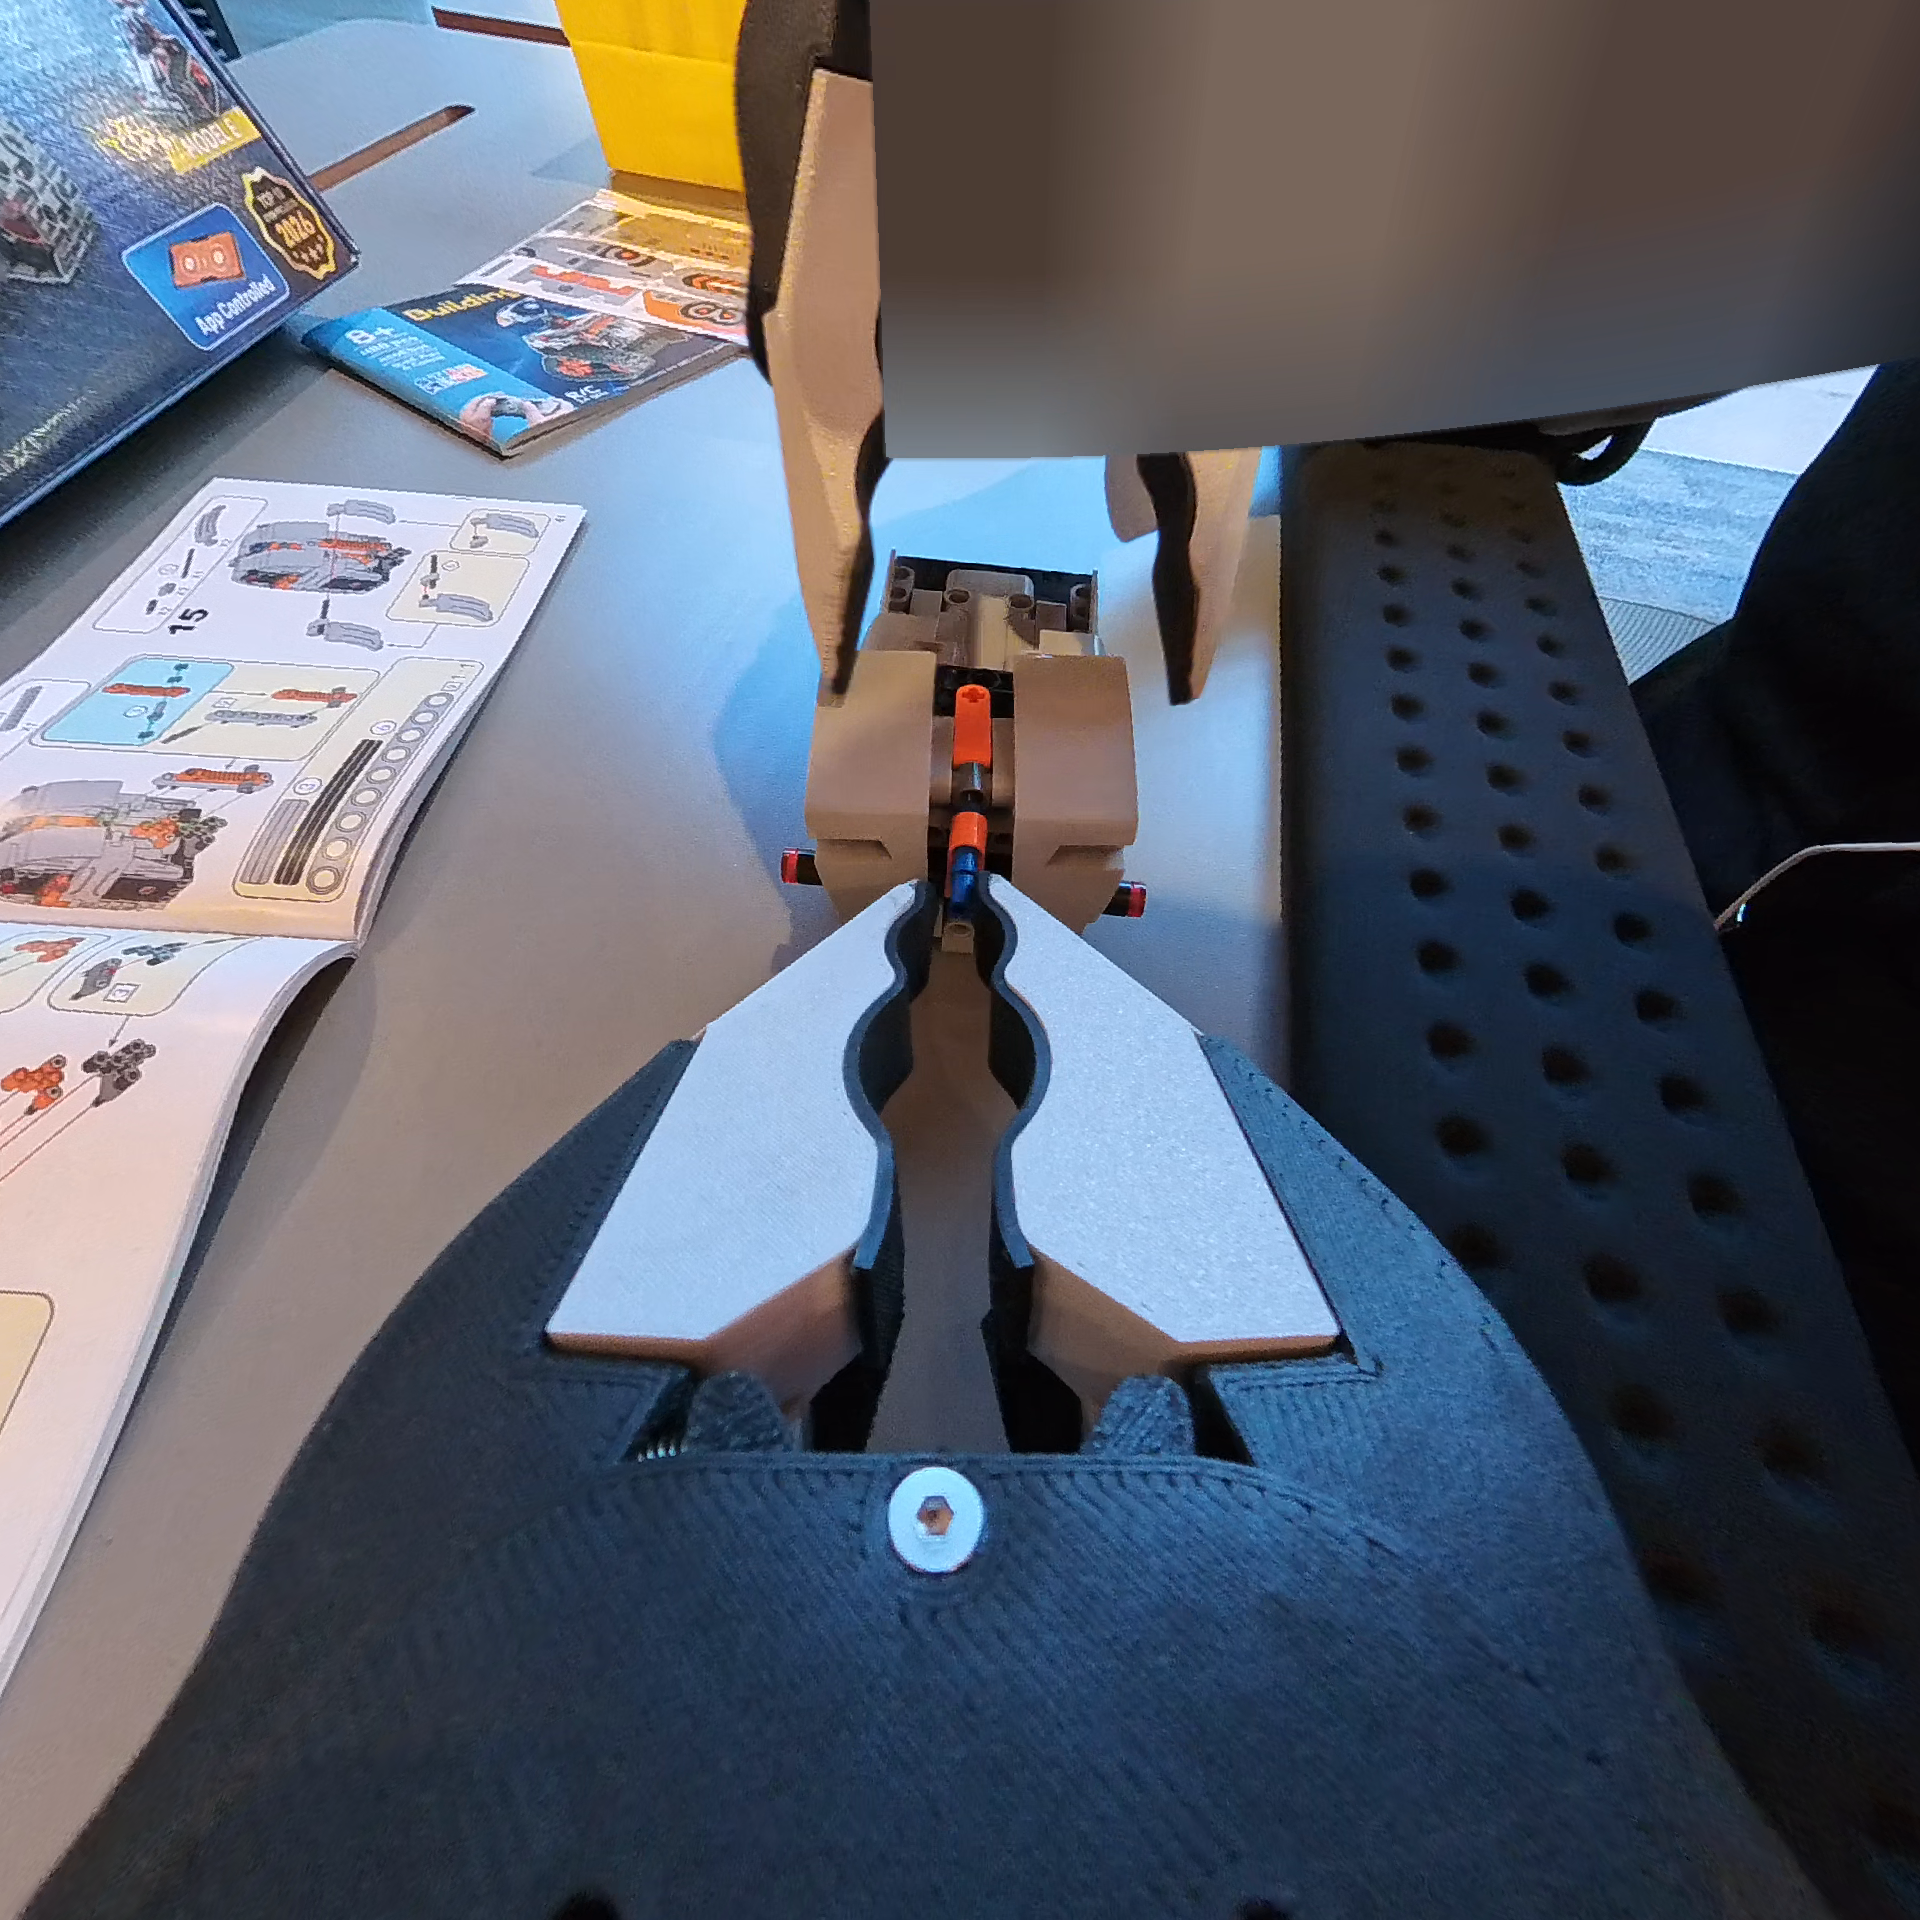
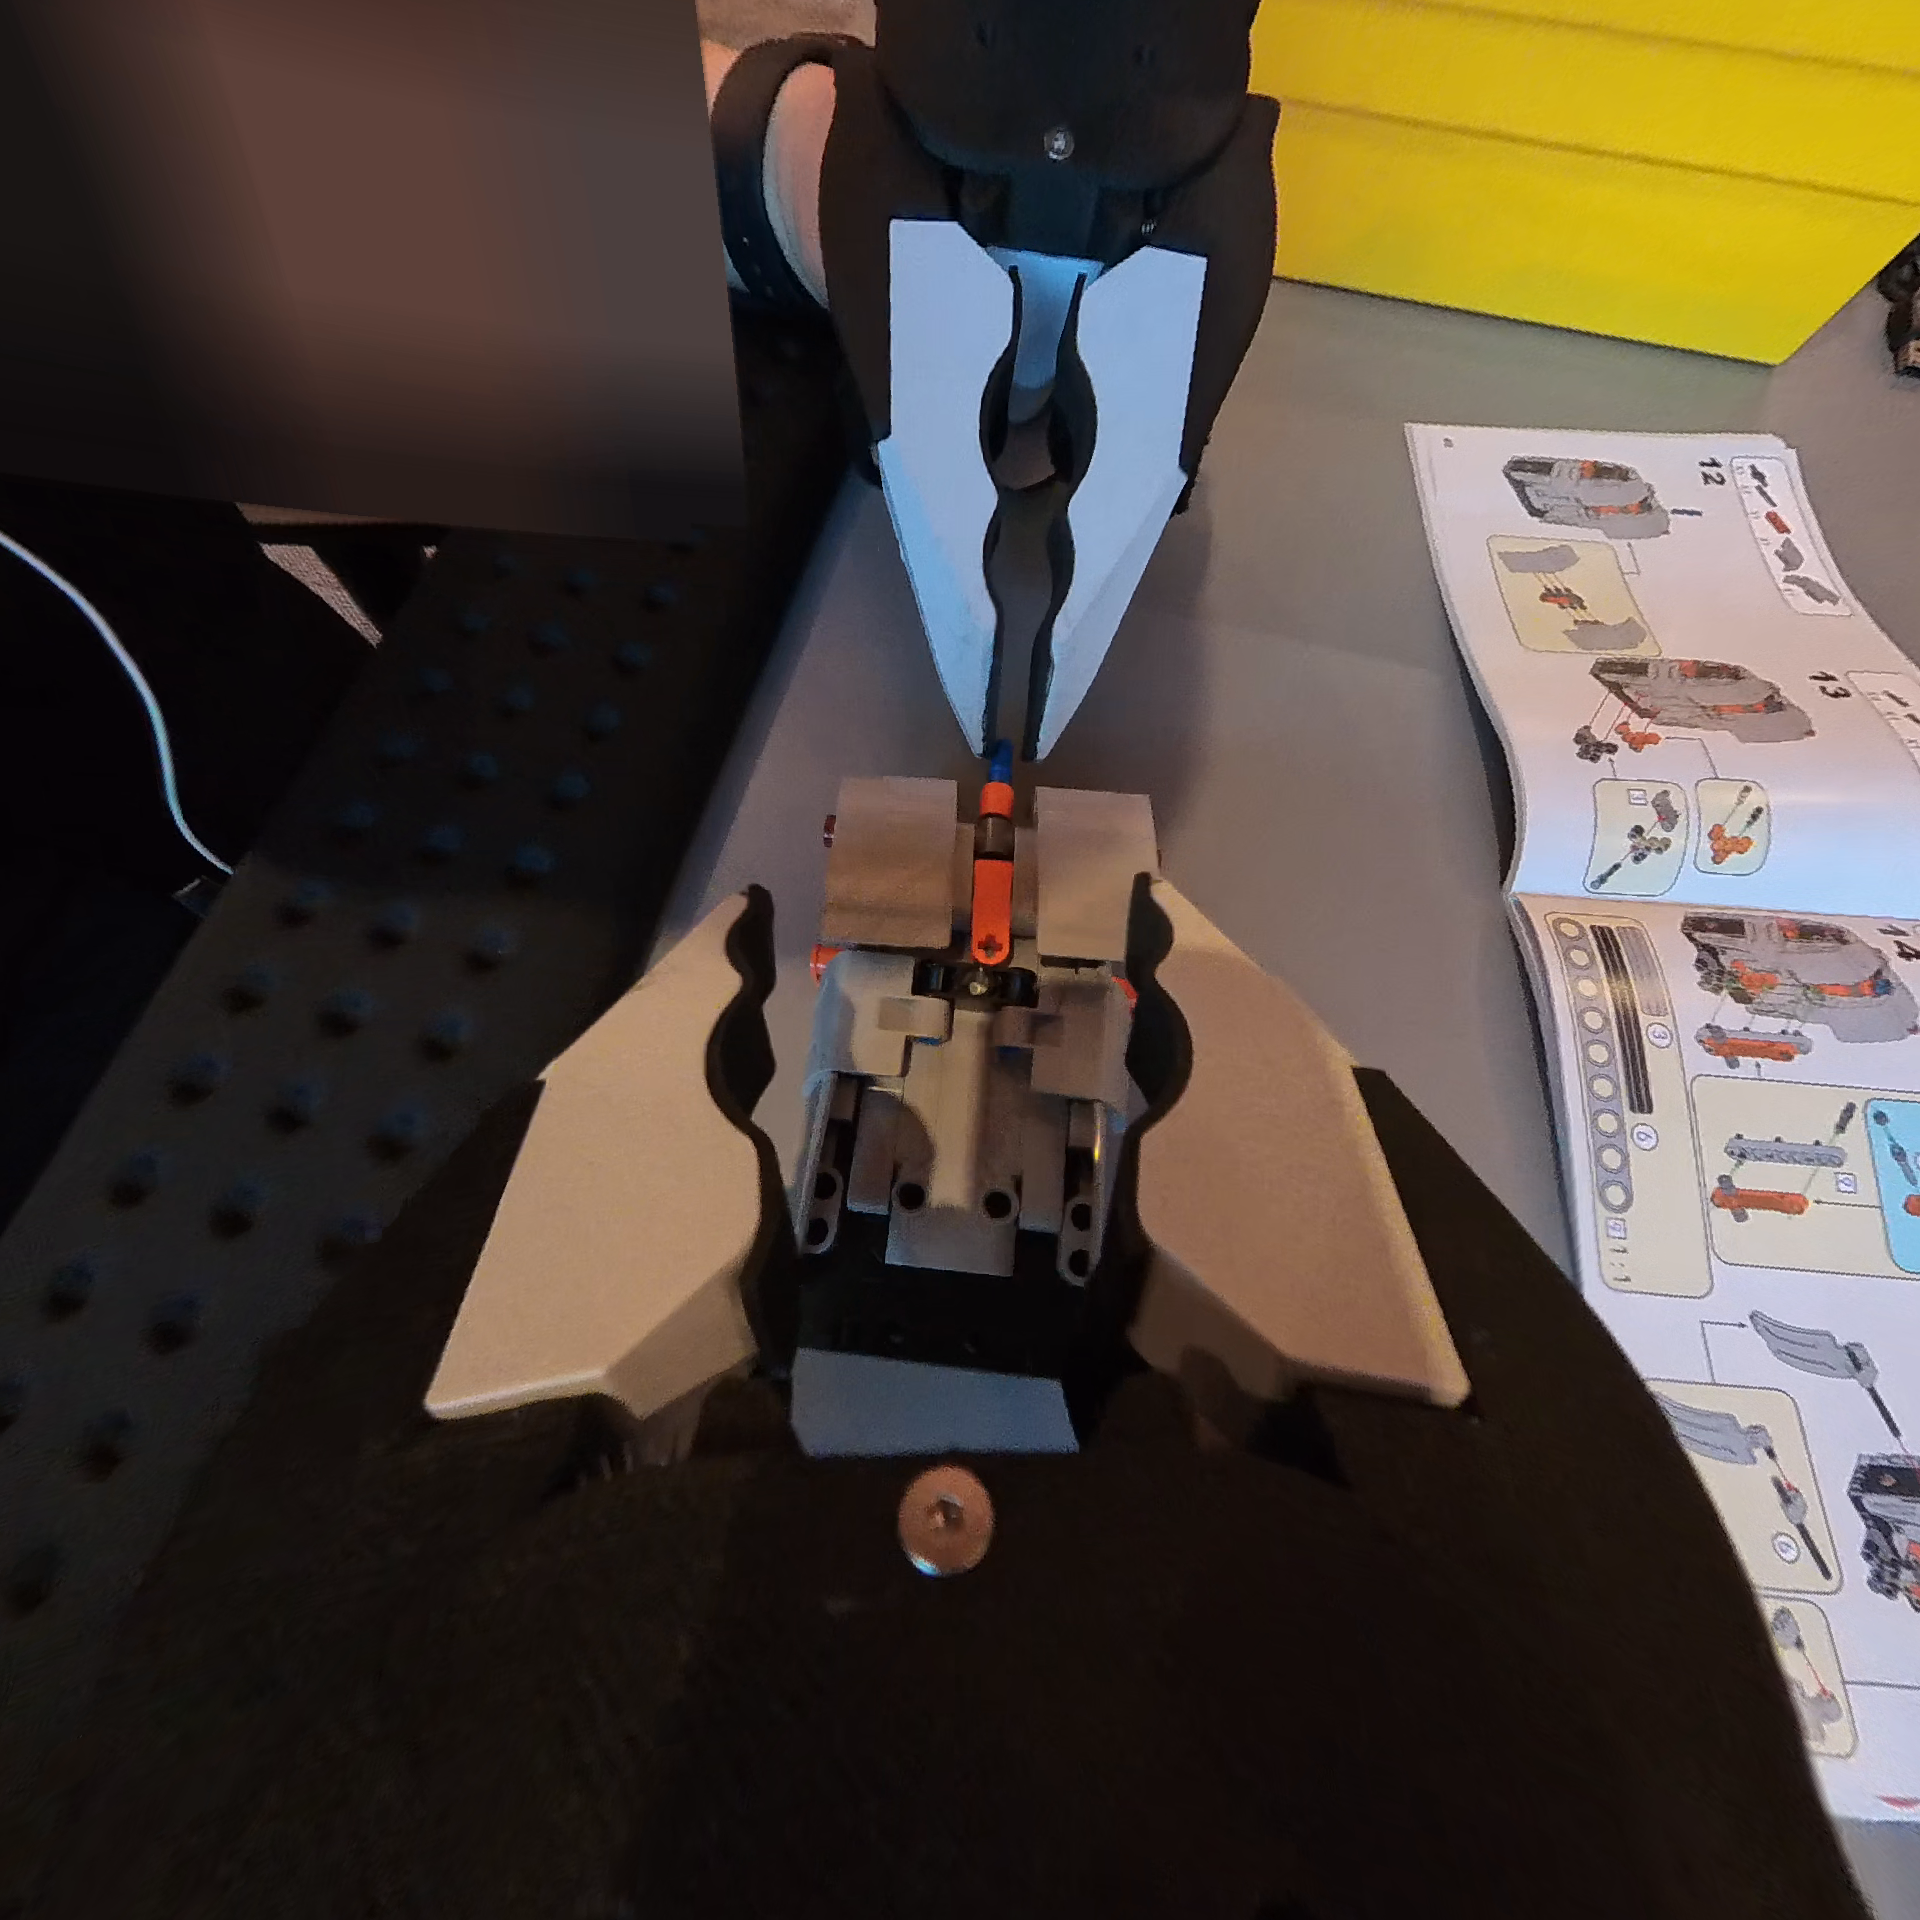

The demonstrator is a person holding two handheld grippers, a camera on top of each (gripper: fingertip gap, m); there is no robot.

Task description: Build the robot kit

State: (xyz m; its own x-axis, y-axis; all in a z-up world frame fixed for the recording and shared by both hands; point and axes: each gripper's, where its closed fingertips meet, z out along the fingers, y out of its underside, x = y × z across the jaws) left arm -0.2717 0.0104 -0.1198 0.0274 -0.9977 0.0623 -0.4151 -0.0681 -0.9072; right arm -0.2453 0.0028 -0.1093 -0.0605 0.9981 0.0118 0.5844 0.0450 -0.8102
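A grey brick model (image 1: 873, 748) with an orange beam along its top lies on the grey table (image 1: 623, 987). A blue pin (image 1: 964, 868) sticks out of its near end. My left gripper (image 1: 956, 896) is shut on this blue pin. My right gripper (image 1: 1008, 675) comes from the far side and straddles the model's rear. In the right wrist view my right gripper (image 2: 948, 899) is shut on the model (image 2: 956, 1132), with a finger against each side. The left gripper (image 2: 1006, 753) faces it, its tips pinching the pin (image 2: 1000, 767).
An open instruction booklet (image 1: 260, 727) lies left of the model; it also shows in the right wrist view (image 2: 1714, 935). A printed box (image 1: 125, 208), a second booklet (image 1: 520, 364) and a yellow bin (image 2: 1558, 156) stand behind. A black perforated pad (image 1: 1507, 935) borders the table. The left gripper's tips are roughly 4 cm from the right gripper's.
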